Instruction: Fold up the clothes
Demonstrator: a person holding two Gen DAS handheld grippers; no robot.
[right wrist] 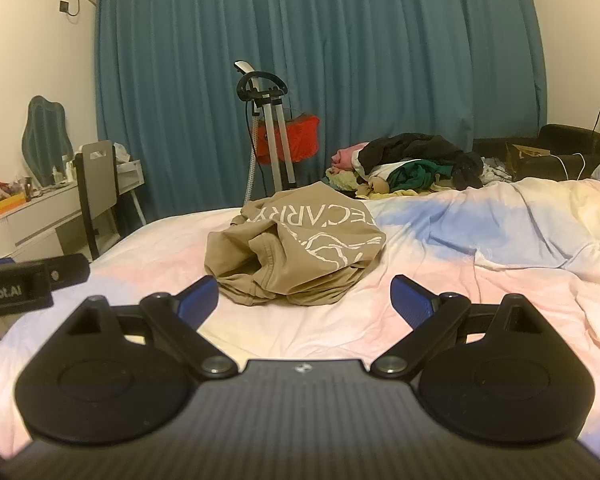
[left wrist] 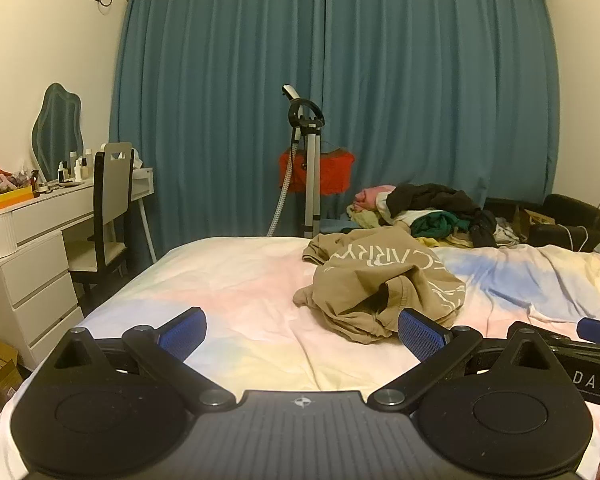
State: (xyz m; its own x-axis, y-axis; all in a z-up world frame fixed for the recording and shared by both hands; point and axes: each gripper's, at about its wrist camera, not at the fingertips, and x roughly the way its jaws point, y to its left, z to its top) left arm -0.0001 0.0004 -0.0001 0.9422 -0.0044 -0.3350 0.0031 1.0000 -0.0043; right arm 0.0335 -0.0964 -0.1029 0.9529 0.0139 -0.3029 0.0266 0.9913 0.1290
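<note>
A crumpled tan garment [left wrist: 376, 280] with white lettering lies on the bed [left wrist: 240, 292], ahead and to the right of my left gripper [left wrist: 302, 332]. That gripper hovers over the sheet, open, with nothing between its blue pads [left wrist: 184, 334]. In the right wrist view the same tan garment [right wrist: 296, 248] sits just beyond my right gripper [right wrist: 304, 300], which is also open and holds nothing. The right gripper's body shows at the left wrist view's right edge, and the left gripper's body at the right wrist view's left edge.
A pile of mixed clothes [left wrist: 432, 212] lies at the bed's far side. A garment steamer stand [left wrist: 310, 168] with a red item stands before the blue curtains. A white dresser [left wrist: 24, 248] and chair [left wrist: 108, 208] are at the left; a dark armchair [left wrist: 568, 216] at the far right.
</note>
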